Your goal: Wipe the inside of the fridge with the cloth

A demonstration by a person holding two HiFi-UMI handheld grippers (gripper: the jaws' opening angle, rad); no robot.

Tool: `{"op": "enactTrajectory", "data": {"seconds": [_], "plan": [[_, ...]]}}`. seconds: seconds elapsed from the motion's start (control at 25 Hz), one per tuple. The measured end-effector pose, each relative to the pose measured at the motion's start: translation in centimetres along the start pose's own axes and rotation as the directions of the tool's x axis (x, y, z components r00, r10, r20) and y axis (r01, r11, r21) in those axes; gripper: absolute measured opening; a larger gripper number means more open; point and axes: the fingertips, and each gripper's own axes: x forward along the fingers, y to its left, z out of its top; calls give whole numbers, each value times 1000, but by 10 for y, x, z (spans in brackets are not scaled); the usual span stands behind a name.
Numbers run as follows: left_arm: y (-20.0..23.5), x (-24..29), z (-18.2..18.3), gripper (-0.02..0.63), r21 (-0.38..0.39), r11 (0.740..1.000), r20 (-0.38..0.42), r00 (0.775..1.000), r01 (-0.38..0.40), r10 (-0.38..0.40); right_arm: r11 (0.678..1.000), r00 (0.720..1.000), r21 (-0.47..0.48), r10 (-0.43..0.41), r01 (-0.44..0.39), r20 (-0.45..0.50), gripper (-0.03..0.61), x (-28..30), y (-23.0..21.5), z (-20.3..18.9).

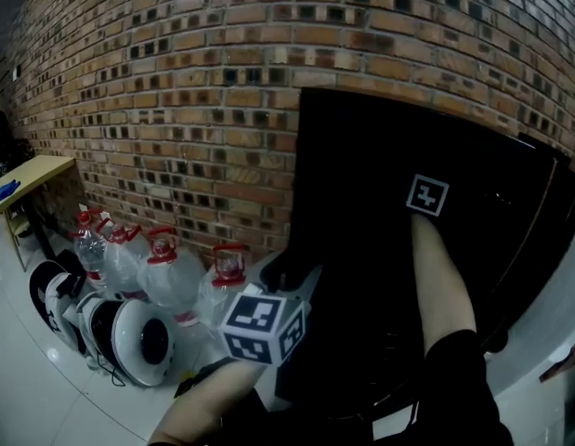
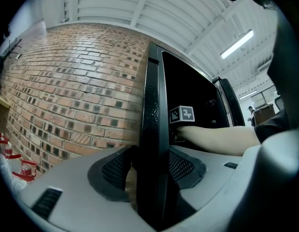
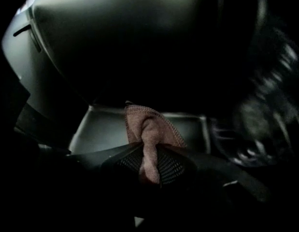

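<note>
Fridge [image 1: 380, 249]: one unit, black, glossy, box-shaped, standing against a rough brick wall [image 1: 176, 91]. Its door [image 2: 151, 129] is a slim black panel with a pebbled edge. Beside the unit stand at least four clear plastic water jugs [image 1: 166, 277] with red caps. Left gripper [image 2: 151, 163]: grey, mesh-textured pads clamped on the door's edge, one either side. Right gripper [image 3: 149, 161]: reaching into the dark interior, jaws clenched on one cloth [image 3: 151, 129]. This is pinkish-brown, woven, stitched at the hem and bunched upright in front of a pale smooth liner panel [image 3: 106, 129].
</note>
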Motion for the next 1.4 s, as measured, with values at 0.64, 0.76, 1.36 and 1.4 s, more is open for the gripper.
{"op": "enactTrajectory", "data": {"seconds": [0.64, 0.76, 1.36, 1.4], "plan": [[0, -2, 2, 218, -7, 1000, 14, 1000, -8, 8, 974, 981, 122, -192, 190, -1, 74, -15, -49, -20], [0, -3, 1, 219, -8, 1000, 24, 1000, -10, 10, 987, 992, 107, -120, 116, 32, 74, -30, -32, -28], [1, 1, -1, 211, 5, 999, 14, 999, -49, 49, 960, 960, 39, 275, -278, 57, 74, -36, 135, -62], [-1, 1, -1, 210, 7, 999, 7, 999, -44, 44, 957, 958, 58, 282, -285, 49, 74, -34, 141, -63]]}}
